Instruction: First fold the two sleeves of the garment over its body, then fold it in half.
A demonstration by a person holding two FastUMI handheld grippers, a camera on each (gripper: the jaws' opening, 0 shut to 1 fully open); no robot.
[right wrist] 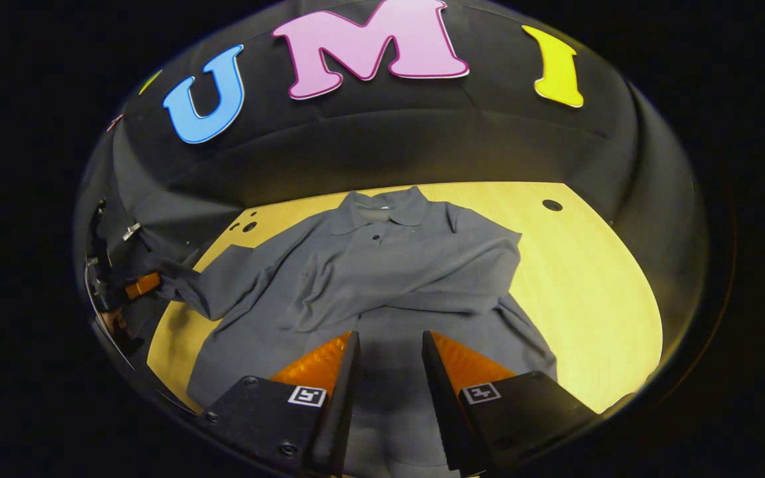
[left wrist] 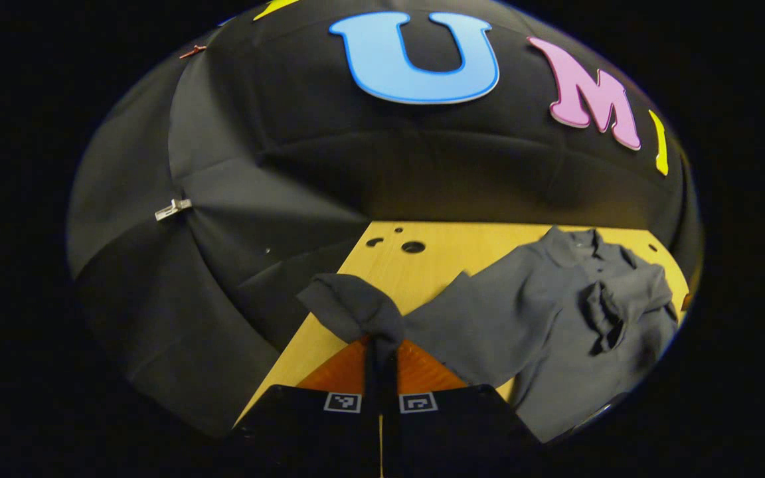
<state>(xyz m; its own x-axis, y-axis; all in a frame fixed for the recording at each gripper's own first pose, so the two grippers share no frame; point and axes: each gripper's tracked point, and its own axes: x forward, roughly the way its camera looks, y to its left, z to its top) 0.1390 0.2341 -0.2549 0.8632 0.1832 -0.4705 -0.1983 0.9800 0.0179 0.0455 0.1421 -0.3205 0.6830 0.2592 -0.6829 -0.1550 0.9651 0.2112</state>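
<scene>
A dark grey polo shirt (right wrist: 382, 279) lies face up on the yellow wooden table (right wrist: 588, 279), collar toward the booth wall. One sleeve (right wrist: 422, 275) is folded across the chest. The other sleeve (left wrist: 356, 305) is lifted off the table's left edge, and my left gripper (left wrist: 380, 348) is shut on its cuff. In the right gripper view that left gripper (right wrist: 131, 287) shows far left, holding the stretched sleeve. My right gripper (right wrist: 389, 345) stands open over the shirt's lower body, with nothing between its fingers. In the left gripper view the shirt body (left wrist: 555, 318) lies to the right.
Round holes (left wrist: 412, 247) mark the table's far left corner, and another hole (right wrist: 552, 205) sits at the far right. Bare wood lies right of the shirt. The black cloth wall closes the back and sides.
</scene>
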